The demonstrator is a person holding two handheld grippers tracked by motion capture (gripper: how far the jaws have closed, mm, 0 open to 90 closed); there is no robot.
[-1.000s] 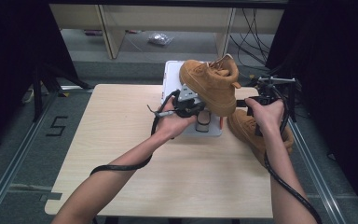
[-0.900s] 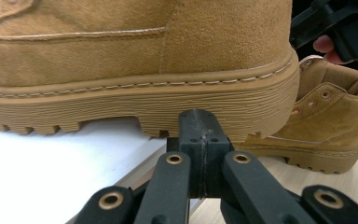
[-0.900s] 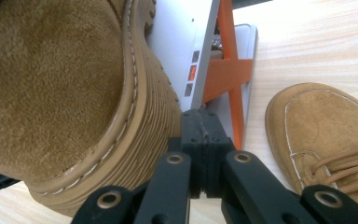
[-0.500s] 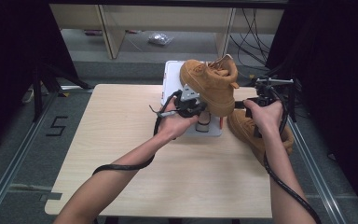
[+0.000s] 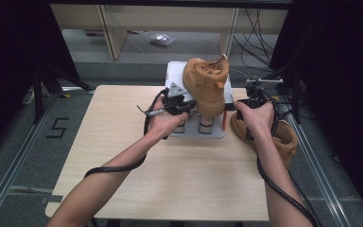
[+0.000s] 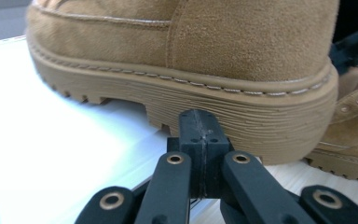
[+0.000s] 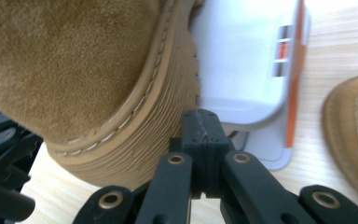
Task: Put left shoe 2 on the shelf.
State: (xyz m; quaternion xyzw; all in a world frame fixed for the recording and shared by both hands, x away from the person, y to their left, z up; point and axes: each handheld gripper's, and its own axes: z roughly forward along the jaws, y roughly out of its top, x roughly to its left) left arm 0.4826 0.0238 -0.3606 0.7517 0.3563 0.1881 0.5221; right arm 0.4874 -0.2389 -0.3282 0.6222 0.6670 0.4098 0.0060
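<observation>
While both tools (image 5: 189, 108) sit closed, tan boot (image 5: 207, 85) rests btwn them

There were two tan boots (image 5: 207, 85) (image 5: 279, 137). One white stand (image 5: 175, 73) stood there. Two grippers (image 5: 185, 105) (image 5: 236, 105) were present.

Left gripper (image 6: 200, 133) and right gripper (image 7: 201, 133): matte black jaws, each a flat-faced block carried on paired link bars with brass-coloured pivot bushings. A grey three-cornered plate (image 5: 175, 90) tops the left unit. A thick black cable (image 5: 118, 165) trails from each. Forearms bare; no sleeve visible, though the lower frame edge crops them.
</observation>
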